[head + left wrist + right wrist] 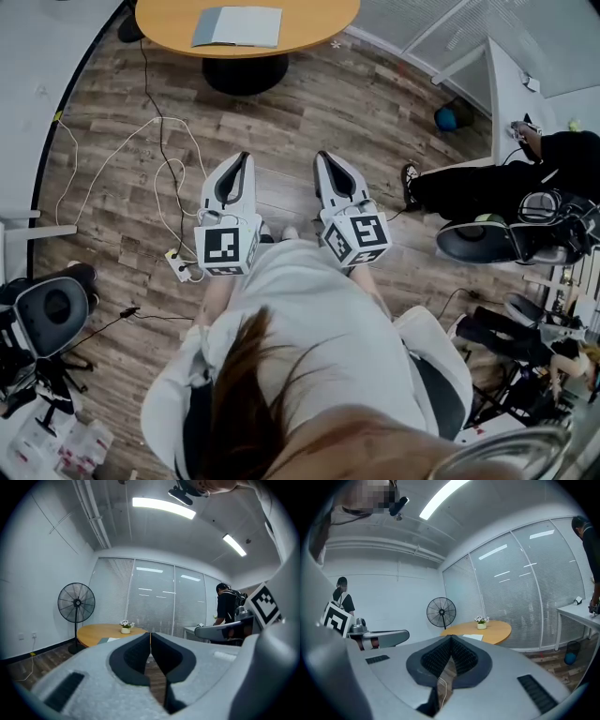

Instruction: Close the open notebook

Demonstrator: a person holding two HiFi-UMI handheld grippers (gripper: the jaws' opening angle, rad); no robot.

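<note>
**Q:** At the near end, over the wood floor (375, 112), what do you list?

**A:** Item 1, my left gripper (244, 159): jaws pressed together tip to tip, nothing between them. Item 2, my right gripper (322, 157): jaws likewise closed on each other, empty, just beside the left one. Both point toward the far table.

**Q:** And the notebook?

**A:** Item 3, notebook (236, 26): lying flat and open on the round wooden table (314, 21), well apart from both my grippers and straight ahead of them, not touched. Item 4, small pot of flowers (481, 622): same tabletop, beyond the notebook.

**Q:** Anything else nearby?

**A:** Item 5, 1 standing fan (76, 604): on the floor beside the table, near the wall. Item 6, white cables (173, 173): looped across the boards to the left of my left gripper.
</note>
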